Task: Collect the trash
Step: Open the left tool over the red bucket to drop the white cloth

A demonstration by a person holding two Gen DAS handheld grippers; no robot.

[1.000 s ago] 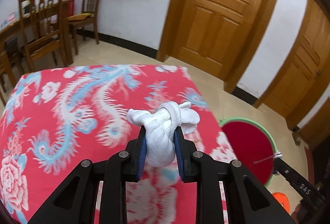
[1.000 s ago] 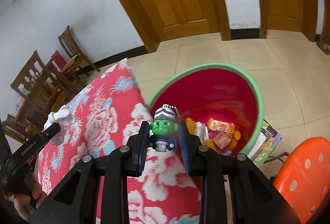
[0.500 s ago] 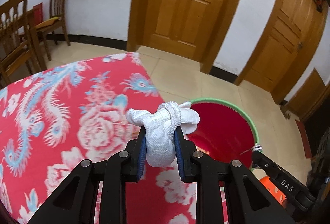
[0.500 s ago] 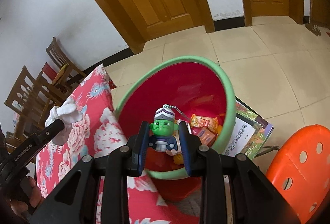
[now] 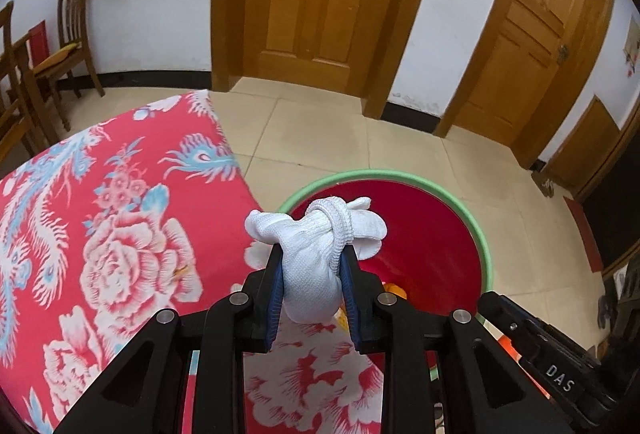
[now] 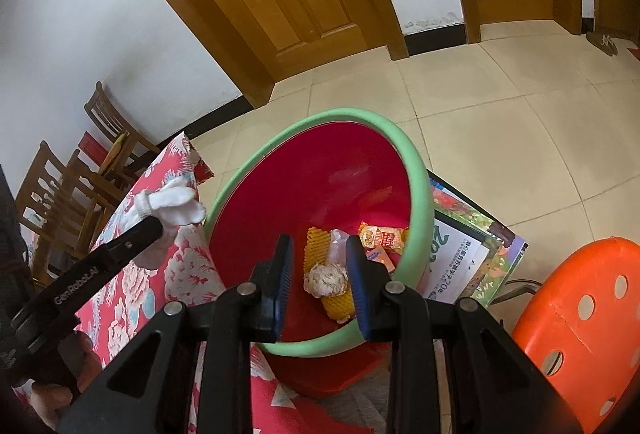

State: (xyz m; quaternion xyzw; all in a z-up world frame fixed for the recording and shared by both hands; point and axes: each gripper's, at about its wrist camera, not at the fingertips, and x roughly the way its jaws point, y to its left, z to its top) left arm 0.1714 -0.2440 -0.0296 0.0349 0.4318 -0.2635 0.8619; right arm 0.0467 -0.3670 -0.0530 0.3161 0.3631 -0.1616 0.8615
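Note:
A knotted white glove [image 5: 316, 230] sits between the blue pads of my left gripper [image 5: 314, 254]. The jaws are opening a little, and the pads still press on the glove. It hangs above the table's right edge, at the near rim of the green-rimmed red bin [image 5: 380, 173]. My right gripper [image 6: 319, 246] stands open and empty over the bin [image 6: 344, 113]. Inside lie a yellow foam net [image 6: 314, 246], a crumpled tissue [image 6: 326, 278] and snack wrappers [image 6: 380, 236]. The glove [image 6: 176, 204] also shows at the left of the right wrist view.
The table under a red floral cloth [image 5: 120, 234] is left of the bin. An orange stool [image 6: 580, 306] and a stack of printed boxes [image 6: 468, 246] stand right of it. Wooden chairs [image 6: 108, 138] line the far wall, with doors behind on a tiled floor.
My left gripper has carried the glove rightward from over the table to the bin's rim. The green toy that was in my right gripper is gone from its jaws, which now hang over the bin.

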